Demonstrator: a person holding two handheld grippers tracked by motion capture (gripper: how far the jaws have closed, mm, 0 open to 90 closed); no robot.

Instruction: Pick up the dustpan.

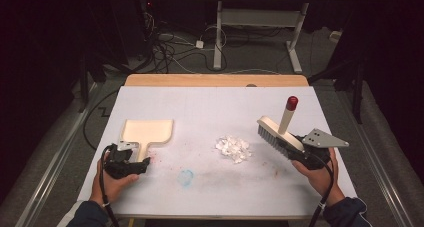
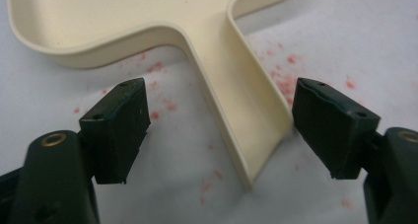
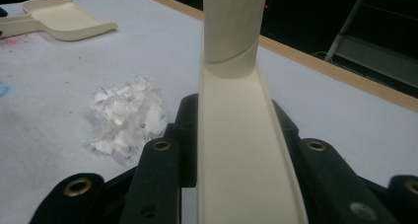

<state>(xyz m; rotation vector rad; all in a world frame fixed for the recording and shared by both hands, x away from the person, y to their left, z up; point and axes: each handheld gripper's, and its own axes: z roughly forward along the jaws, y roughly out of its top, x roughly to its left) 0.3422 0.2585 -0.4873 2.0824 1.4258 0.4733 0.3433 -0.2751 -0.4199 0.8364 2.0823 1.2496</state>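
White bench (image 1: 210,112): right gripper (image 1: 300,154) is clenching brush (image 1: 274,133); left gripper (image 2: 222,130), released, is straddling dustpan (image 2: 236,100) handle off-centre, probably risking a skewed grab.

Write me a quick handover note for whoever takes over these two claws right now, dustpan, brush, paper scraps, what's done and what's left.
Left claw: open, jaws straddling the end of the dustpan handle, not gripping yet. The pan lies flat on the left part of the white table.
Right claw: shut on the brush, held above the table's right side, bristles toward the middle, red-tipped handle up.
Paper scraps: one loose pile near the table's middle, between pan and brush, untouched.
Done: brush picked up, left claw lined up on the pan handle.
Left: close on the handle, bring the pan to the pile, sweep the scraps in.
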